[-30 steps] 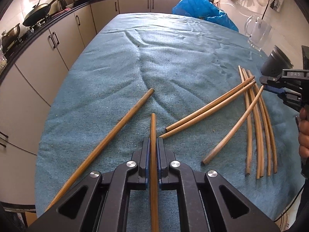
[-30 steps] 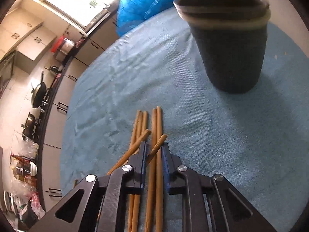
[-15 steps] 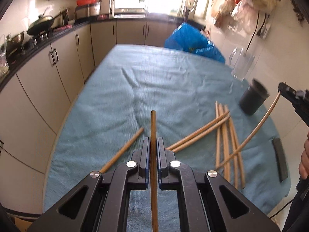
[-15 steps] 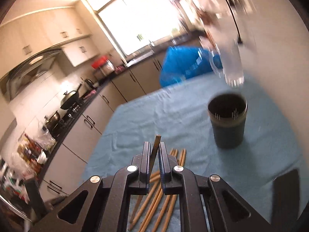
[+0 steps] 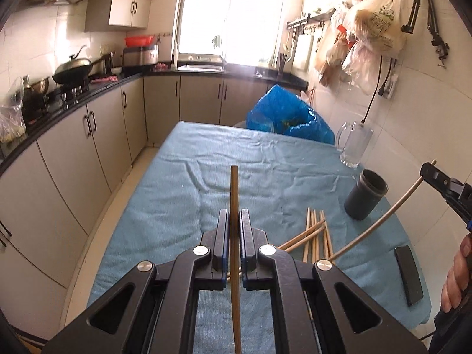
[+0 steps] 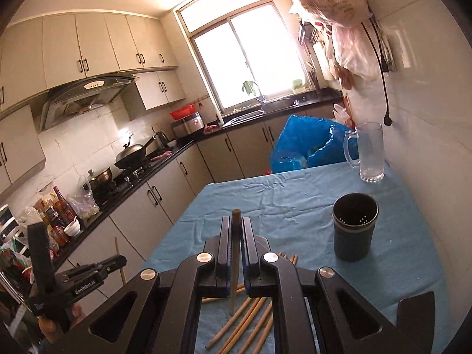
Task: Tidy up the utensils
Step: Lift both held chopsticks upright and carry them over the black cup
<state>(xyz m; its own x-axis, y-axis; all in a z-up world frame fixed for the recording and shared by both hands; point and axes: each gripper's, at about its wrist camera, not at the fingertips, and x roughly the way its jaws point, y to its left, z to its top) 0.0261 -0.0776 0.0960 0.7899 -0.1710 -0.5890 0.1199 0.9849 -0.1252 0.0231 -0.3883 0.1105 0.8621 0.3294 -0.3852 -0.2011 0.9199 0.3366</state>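
My left gripper (image 5: pixel 234 218) is shut on a brown chopstick (image 5: pixel 234 194) and holds it high above the blue-clothed table (image 5: pixel 183 194). My right gripper (image 6: pixel 235 225) is shut on another chopstick (image 6: pixel 235 253); in the left wrist view that chopstick (image 5: pixel 380 221) slants up to the right gripper (image 5: pixel 427 169) at the right edge. Several loose chopsticks (image 5: pixel 315 233) lie on the cloth below; they also show in the right wrist view (image 6: pixel 247 321). A dark cylindrical holder (image 5: pixel 365 197) stands upright right of them, empty in the right wrist view (image 6: pixel 354 227).
A glass mug (image 5: pixel 354 144) and a blue plastic bag (image 5: pixel 283 118) sit at the table's far right. A flat black object (image 5: pixel 408 274) lies near the right front edge. Cabinets and a stove counter (image 5: pixel 67 94) run along the left. The wall is close on the right.
Both grippers rose off the table, each lifting its chopstick; the views tilted up from the cloth to the kitchen. The other chopsticks stayed on the cloth.
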